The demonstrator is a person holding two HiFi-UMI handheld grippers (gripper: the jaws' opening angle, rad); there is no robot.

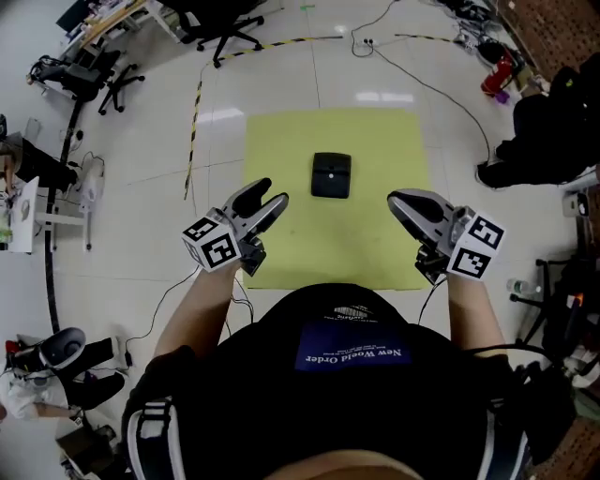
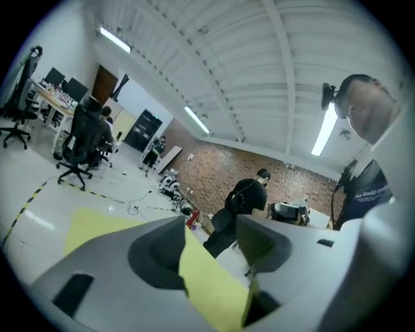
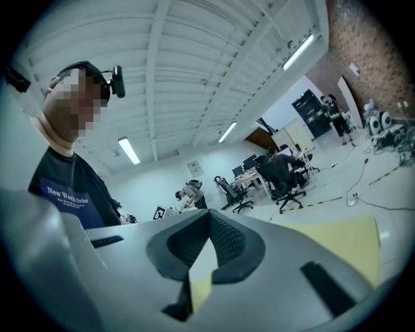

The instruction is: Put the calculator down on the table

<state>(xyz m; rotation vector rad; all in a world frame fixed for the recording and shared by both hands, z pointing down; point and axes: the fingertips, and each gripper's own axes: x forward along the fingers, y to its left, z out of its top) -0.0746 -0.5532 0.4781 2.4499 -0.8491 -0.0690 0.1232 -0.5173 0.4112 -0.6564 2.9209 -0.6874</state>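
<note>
A black calculator [image 1: 331, 175] lies flat near the middle of the yellow table [image 1: 375, 141], with neither gripper touching it. My left gripper [image 1: 267, 198] hovers at the calculator's near left, raised and pointing across the room; its jaws stand apart with only yellow table and room showing between them [image 2: 211, 224]. At the near right hangs my right gripper [image 1: 397, 199], also raised. Its two fingertips meet with nothing between them [image 3: 207, 217]. The calculator is in neither gripper view.
Cables [image 1: 412, 80] and a black-and-yellow tape strip [image 1: 195, 112] run over the white floor around the table. Office chairs [image 1: 220, 28] stand at the far left. A person in black [image 2: 249, 194] is beyond the table's right side, by a red object [image 1: 497, 75].
</note>
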